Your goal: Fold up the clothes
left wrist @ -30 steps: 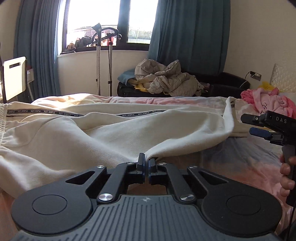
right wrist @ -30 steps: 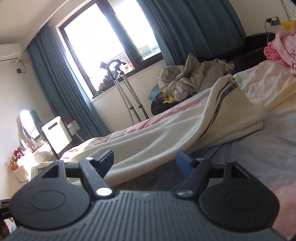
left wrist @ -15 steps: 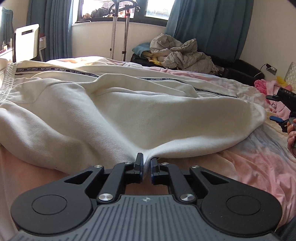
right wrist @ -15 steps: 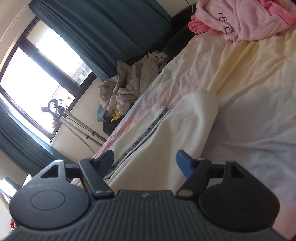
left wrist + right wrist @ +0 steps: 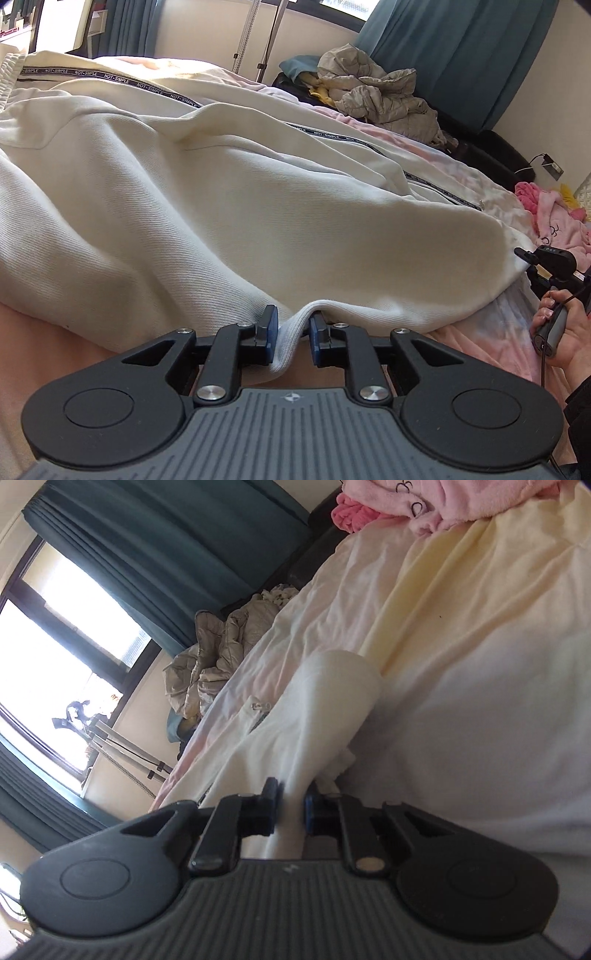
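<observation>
Cream trousers (image 5: 221,192) with a black lettered side stripe lie spread across the bed. My left gripper (image 5: 293,321) has its jaws parted around the trousers' near ribbed edge; the cloth runs loosely between the pads. My right gripper (image 5: 291,799) has narrowed around the trouser leg end (image 5: 325,701), with cloth between its fingers. The right gripper also shows in the left wrist view (image 5: 546,258) at the far right tip of the trousers, held by a hand.
The pink and yellow bed sheet (image 5: 461,635) lies under everything. A pink garment (image 5: 554,214) lies at the right of the bed. A crumpled beige quilt (image 5: 376,92) sits on a dark couch by teal curtains. Crutches (image 5: 122,738) lean at the window.
My left gripper's jaws have opened from a tight pinch on the trousers' edge. My right gripper has moved onto the trouser leg end and narrowed from wide open.
</observation>
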Available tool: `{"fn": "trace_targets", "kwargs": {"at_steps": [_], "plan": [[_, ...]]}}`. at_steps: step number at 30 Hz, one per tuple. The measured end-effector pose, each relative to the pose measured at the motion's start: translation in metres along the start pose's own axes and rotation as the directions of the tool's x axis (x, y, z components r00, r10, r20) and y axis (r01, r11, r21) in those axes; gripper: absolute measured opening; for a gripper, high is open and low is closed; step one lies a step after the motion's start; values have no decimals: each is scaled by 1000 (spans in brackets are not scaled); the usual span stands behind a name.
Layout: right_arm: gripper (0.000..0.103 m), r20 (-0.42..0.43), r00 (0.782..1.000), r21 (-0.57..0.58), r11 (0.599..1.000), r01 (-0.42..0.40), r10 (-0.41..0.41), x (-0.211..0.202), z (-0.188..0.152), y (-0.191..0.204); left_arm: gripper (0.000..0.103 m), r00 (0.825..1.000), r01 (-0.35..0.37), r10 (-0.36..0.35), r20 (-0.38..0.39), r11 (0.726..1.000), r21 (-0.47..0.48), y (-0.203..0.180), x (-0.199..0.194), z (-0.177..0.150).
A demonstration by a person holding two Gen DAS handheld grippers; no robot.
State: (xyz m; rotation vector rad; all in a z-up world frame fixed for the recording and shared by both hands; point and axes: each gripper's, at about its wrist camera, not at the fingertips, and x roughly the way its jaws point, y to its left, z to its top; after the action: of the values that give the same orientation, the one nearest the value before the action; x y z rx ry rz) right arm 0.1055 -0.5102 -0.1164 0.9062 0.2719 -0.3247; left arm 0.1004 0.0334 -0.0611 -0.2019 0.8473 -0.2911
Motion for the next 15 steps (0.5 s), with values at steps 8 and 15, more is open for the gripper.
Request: {"fn": "trace_targets", "kwargs": {"at_steps": [8,15], "plan": [[7,292,956,-131,991,-6,44,-72,18,54,24,998,63,-63,-5,997,-37,8,-15,-2],[7,215,960,119,980,157,-180,-109,17,16,57,990,136,-126,69,975,-175,31,-64,-7]]}}
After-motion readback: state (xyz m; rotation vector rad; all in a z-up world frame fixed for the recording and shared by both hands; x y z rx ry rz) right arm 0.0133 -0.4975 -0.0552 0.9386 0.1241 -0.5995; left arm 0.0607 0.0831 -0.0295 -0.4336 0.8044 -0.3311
